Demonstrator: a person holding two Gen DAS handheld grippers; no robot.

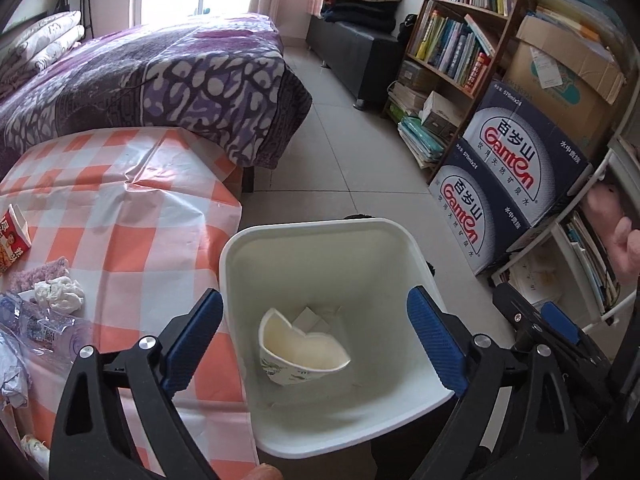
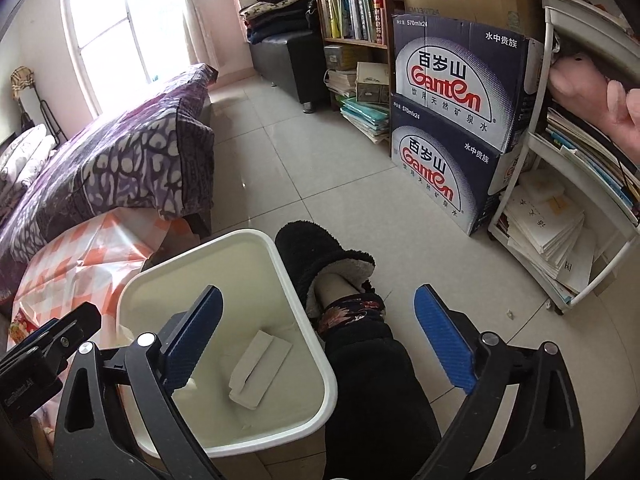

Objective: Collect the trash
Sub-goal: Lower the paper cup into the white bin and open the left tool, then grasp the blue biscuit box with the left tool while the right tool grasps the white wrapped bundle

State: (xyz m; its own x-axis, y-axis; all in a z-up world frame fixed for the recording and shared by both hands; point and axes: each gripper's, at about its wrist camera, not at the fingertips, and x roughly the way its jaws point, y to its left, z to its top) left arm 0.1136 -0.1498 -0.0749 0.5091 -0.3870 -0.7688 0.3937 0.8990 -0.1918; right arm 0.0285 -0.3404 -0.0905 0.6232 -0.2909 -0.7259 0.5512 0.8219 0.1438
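White bin (image 1: 424, 264) on floor holds crushed paper cup (image 1: 302, 354) at 6 o'clock; left gripper (image 1: 316, 344) jaws wide, empty above. Right gripper (image 2: 318, 340) jaws spread, empty. Tissue wad (image 1: 59, 289) on tabletop (image 1: 132, 240), 9 o'clock.

My right gripper (image 2: 318, 334) hangs with its blue pads spread wide, holding nothing. Below its left pad stands a white bin (image 2: 316, 364) with folded white paper (image 2: 260, 370) inside. My leg and black fuzzy slipper (image 2: 316, 258) rest just beside it.

Both grippers — left gripper (image 1: 316, 344), right gripper (image 2: 320, 340) — agape, empty
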